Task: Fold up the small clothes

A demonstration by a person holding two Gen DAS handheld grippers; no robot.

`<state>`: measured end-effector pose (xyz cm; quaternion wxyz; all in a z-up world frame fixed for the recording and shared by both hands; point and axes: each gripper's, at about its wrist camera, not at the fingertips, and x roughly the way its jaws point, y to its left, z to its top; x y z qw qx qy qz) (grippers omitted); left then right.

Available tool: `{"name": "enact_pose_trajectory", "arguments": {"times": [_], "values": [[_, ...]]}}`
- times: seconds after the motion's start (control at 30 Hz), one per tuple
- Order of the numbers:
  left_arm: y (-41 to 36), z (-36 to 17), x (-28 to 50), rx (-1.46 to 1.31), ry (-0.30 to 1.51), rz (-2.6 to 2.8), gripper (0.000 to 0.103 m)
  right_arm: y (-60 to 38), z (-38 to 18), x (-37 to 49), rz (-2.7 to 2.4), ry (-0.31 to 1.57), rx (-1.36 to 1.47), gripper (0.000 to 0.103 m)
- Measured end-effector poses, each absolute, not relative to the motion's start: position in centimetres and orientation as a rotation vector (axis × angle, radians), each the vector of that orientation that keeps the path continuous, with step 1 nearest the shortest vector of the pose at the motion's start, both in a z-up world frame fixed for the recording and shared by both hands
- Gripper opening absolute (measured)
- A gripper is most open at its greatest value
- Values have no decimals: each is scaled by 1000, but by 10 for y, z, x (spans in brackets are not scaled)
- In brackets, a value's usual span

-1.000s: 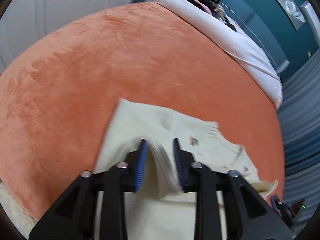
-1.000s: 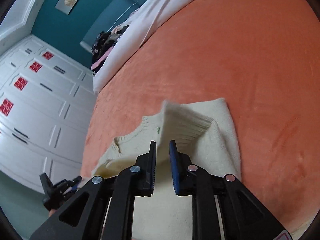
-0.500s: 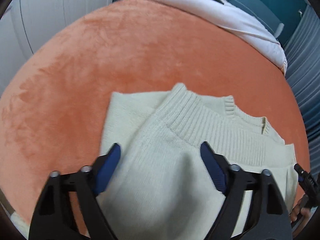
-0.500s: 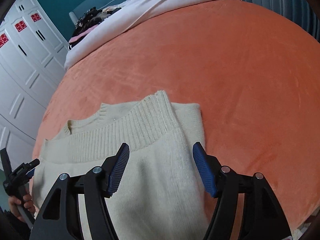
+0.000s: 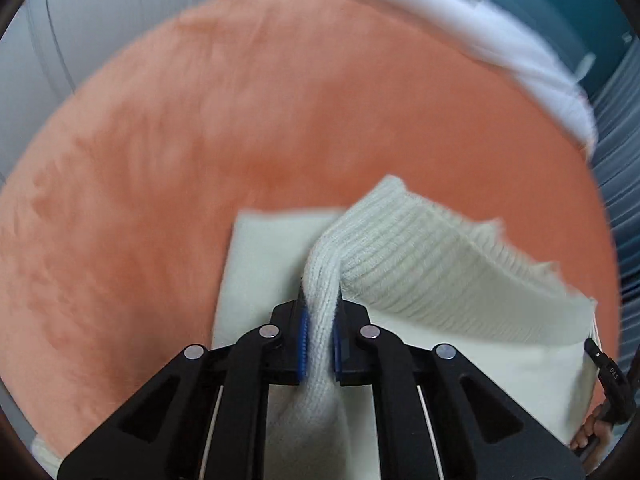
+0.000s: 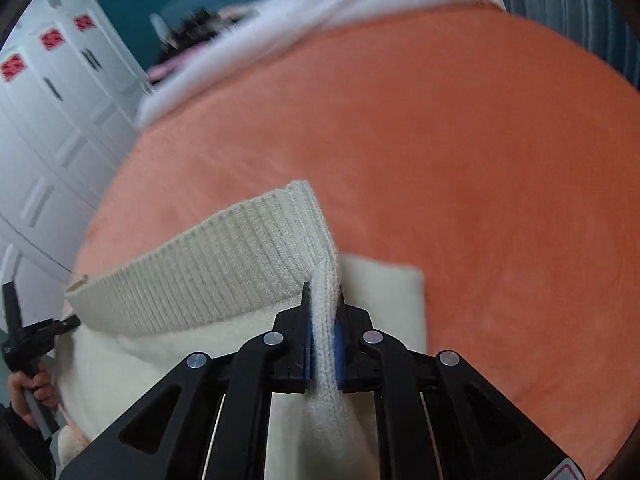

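Observation:
A small cream knit sweater (image 5: pixel 420 264) lies on the orange blanket (image 5: pixel 200 160). My left gripper (image 5: pixel 320 320) is shut on the left end of its ribbed edge, lifted off the lower layer (image 5: pixel 268 248). My right gripper (image 6: pixel 323 316) is shut on the right end of the same ribbed edge (image 6: pixel 224 264), which stretches between both grippers. The flat lower layer also shows in the right wrist view (image 6: pixel 384 292). The other gripper shows at each view's edge, in the left wrist view (image 5: pixel 612 384) and in the right wrist view (image 6: pixel 24 336).
The orange blanket (image 6: pixel 480 160) covers a bed. A white duvet (image 5: pixel 500 40) and dark clothes (image 6: pixel 192 36) lie at the far end. White wardrobe doors (image 6: pixel 48 120) stand to the left, and grey curtains (image 5: pixel 624 120) to the right.
Half a second ago both grippers were open over the sweater. Now both have shut on the ribbed edge and lifted it. Both views are motion-blurred.

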<state>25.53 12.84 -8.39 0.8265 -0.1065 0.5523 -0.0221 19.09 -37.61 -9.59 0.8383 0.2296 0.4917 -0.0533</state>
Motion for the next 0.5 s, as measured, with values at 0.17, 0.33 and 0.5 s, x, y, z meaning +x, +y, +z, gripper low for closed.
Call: {"name": "enact_pose_trajectory", "arguments": {"times": [0.17, 0.33, 0.5], "values": [[113, -49, 241, -93, 1088, -50, 13, -378, -66, 176, -122, 958, 555, 15], [90, -5, 177, -111, 988, -109, 14, -307, -14, 146, -3, 890, 436, 16], [46, -40, 123, -154, 1099, -209, 17, -176, -42, 125, 354, 1025, 426, 14]]}}
